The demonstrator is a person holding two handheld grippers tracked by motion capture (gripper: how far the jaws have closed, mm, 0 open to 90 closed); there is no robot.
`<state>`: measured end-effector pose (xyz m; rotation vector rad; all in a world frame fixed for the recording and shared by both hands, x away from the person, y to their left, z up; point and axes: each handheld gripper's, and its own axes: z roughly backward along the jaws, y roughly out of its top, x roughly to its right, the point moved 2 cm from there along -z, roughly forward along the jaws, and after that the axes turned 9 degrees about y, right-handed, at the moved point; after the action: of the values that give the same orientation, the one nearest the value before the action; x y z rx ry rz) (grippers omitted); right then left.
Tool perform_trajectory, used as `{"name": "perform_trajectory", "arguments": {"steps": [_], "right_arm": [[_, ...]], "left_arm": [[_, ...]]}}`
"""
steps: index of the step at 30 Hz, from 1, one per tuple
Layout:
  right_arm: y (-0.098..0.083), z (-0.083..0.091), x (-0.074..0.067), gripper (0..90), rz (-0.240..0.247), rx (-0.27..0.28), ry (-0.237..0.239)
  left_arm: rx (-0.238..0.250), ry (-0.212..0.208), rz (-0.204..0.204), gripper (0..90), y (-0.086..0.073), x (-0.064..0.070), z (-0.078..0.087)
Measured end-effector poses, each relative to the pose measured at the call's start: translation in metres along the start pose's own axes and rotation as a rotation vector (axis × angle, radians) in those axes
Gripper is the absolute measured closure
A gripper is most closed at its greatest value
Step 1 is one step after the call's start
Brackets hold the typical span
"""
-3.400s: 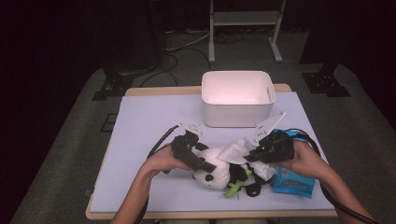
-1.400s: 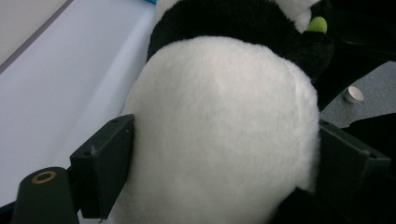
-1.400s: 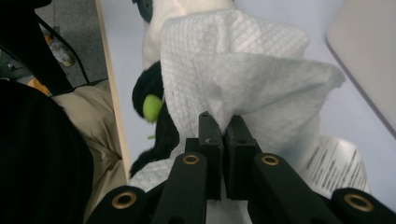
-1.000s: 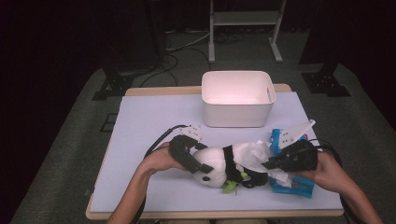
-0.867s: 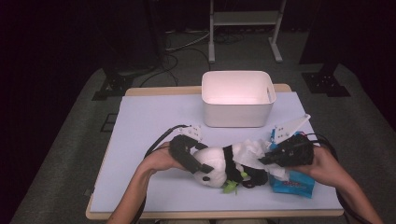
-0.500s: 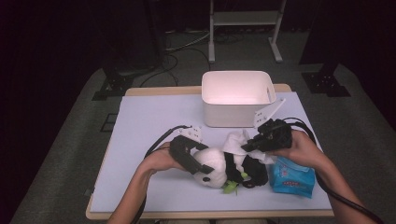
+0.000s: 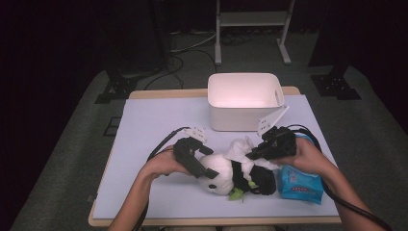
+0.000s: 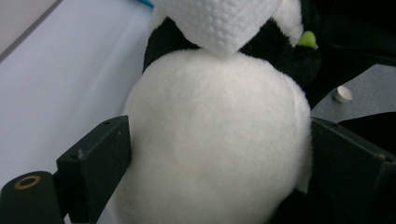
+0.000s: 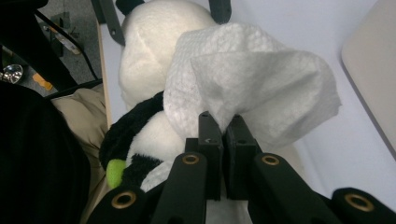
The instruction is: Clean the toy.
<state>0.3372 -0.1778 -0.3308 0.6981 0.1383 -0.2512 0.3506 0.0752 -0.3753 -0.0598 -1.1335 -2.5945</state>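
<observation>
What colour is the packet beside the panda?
Blue, with red and white print, the packet shows best in the high view.

The table (image 7: 159, 125), under a pale lilac mat, carries a white bin (image 7: 244, 100) beyond the grippers, a plush panda (image 7: 231, 173) between them, and apparently a blue wipes pack (image 7: 300, 183) beside the right one.
</observation>
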Motion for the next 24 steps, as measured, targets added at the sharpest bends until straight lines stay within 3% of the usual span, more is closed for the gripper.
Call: {"name": "perform_trajectory", "arguments": {"steps": [5, 9, 15, 18, 21, 24], "right_arm": [[-0.005, -0.002, -0.012, 86.4, 0.022, 0.015, 0.015], [-0.009, -0.003, -0.017, 86.5, 0.037, 0.029, 0.023], [-0.014, -0.004, -0.020, 86.4, 0.031, 0.024, 0.031], [-0.016, -0.005, -0.020, 86.4, 0.031, 0.029, 0.029], [-0.017, -0.005, -0.019, 86.3, 0.027, 0.041, 0.033], [-0.017, -0.003, -0.019, 86.3, 0.037, 0.052, 0.028]], "left_arm": [[-0.003, -0.023, 0.047, 7.0, 0.002, -0.001, 0.003], [-0.063, -0.069, 0.067, 3.6, -0.001, 0.002, -0.011], [-0.068, -0.122, 0.066, 0.0, -0.002, 0.004, -0.031], [-0.072, -0.127, 0.060, 0.0, -0.001, 0.004, -0.034], [-0.081, -0.118, 0.042, 9.6, 0.000, 0.006, -0.034], [-0.056, -0.103, 0.019, 20.8, 0.000, 0.005, -0.028]]}}
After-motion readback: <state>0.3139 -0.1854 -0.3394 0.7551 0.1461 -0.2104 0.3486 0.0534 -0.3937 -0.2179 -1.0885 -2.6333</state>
